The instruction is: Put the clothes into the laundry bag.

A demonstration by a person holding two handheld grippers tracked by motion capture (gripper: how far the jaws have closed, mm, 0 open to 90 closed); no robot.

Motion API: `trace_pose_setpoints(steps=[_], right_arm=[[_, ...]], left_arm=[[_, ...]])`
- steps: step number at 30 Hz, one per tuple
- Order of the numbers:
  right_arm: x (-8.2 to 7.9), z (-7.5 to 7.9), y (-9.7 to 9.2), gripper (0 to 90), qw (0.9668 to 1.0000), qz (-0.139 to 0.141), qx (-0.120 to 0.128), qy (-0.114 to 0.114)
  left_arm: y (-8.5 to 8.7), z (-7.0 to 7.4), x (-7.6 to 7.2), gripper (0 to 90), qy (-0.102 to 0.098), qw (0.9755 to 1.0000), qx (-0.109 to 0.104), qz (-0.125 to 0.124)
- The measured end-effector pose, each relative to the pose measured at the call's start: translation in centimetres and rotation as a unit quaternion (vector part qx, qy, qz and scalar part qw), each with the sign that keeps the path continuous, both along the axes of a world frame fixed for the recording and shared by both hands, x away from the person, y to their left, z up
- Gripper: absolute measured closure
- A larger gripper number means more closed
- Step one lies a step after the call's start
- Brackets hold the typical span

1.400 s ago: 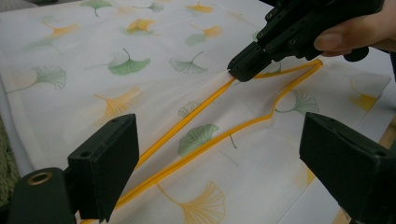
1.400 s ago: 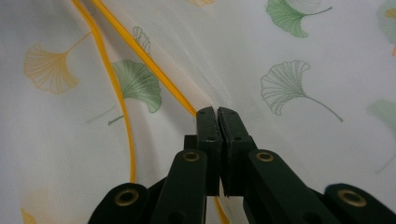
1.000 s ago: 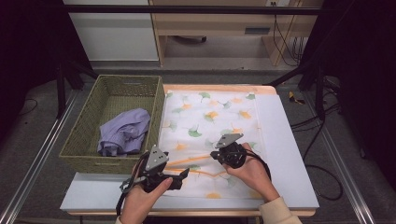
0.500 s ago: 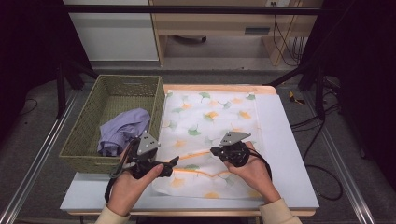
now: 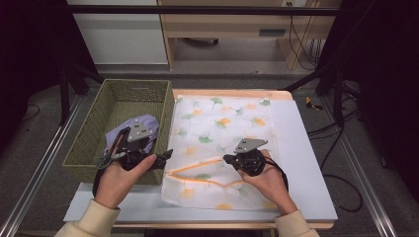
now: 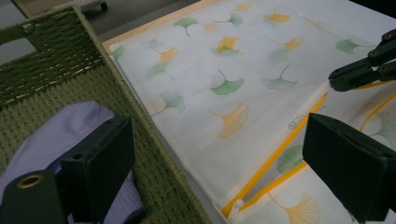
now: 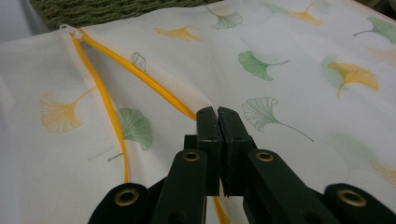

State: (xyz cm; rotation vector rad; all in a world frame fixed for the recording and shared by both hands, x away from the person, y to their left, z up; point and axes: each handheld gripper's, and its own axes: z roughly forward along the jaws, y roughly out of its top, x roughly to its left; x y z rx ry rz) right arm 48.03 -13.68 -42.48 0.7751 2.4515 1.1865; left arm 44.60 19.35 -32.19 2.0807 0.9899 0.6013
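A white mesh bag (image 5: 222, 123) printed with ginkgo leaves lies flat on the table, its orange zipper (image 5: 195, 167) parted into a narrow V. My right gripper (image 5: 227, 159) is shut on the upper zipper edge (image 7: 140, 77), and its jaws (image 7: 217, 114) meet on the fabric. The zipper pull (image 7: 67, 29) rests at the bag's left end. My left gripper (image 5: 165, 157) hovers above the right wall of the green basket (image 5: 89, 133). In the left gripper view its jaws (image 6: 219, 158) stand wide open and hold nothing. A lavender garment (image 6: 56, 135) lies in the basket below.
The woven basket (image 6: 51, 60) sits just left of the bag, against the bag's left edge. A bare strip of white table (image 5: 306, 148) runs to the right of the bag. Metal rails, cables and a wooden cabinet lie beyond the table.
My left gripper has risen and moved left, from the bag's zipper end to above the basket's right wall. The right gripper has stayed where it was, still shut on the zipper edge.
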Motion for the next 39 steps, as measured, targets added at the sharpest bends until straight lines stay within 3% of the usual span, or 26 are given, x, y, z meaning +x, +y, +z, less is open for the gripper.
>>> trace_pose_setpoints(steps=[6,11,15,18,27,32,39], right_arm=[[0.0,0.1,-0.1,88.5,1.0,-0.002,0.008,-0.004],[0.0,0.1,-0.1,88.5,1.0,-0.001,0.007,-0.003],[0.0,0.1,-0.2,88.5,0.9999,-0.003,0.01,-0.007],[0.0,0.2,-0.2,88.5,0.9998,-0.005,0.015,-0.013],[-0.2,0.2,-0.2,88.5,0.9998,-0.004,0.015,-0.013],[-0.2,0.1,-0.1,88.5,0.9999,-0.001,0.012,-0.012],[-0.2,-0.1,0.0,88.5,0.9999,-0.001,0.011,-0.007]], left_arm=[[1.1,0.7,0.6,9.3,0.001,0.9998,0.02,0.007],[2.4,1.0,1.4,9.2,0.015,0.9994,0.012,0.03],[3.4,1.1,1.9,9.3,0.021,0.9987,0.023,0.04],[4.1,1.1,2.3,9.3,0.037,0.9977,0.035,0.044],[6.5,0.5,4.5,9.2,0.059,0.9947,0.045,0.071],[7.8,0.0,5.8,8.6,0.059,0.993,0.045,0.092],[8.9,-1.8,8.3,8.8,0.076,0.9899,0.054,0.107]])
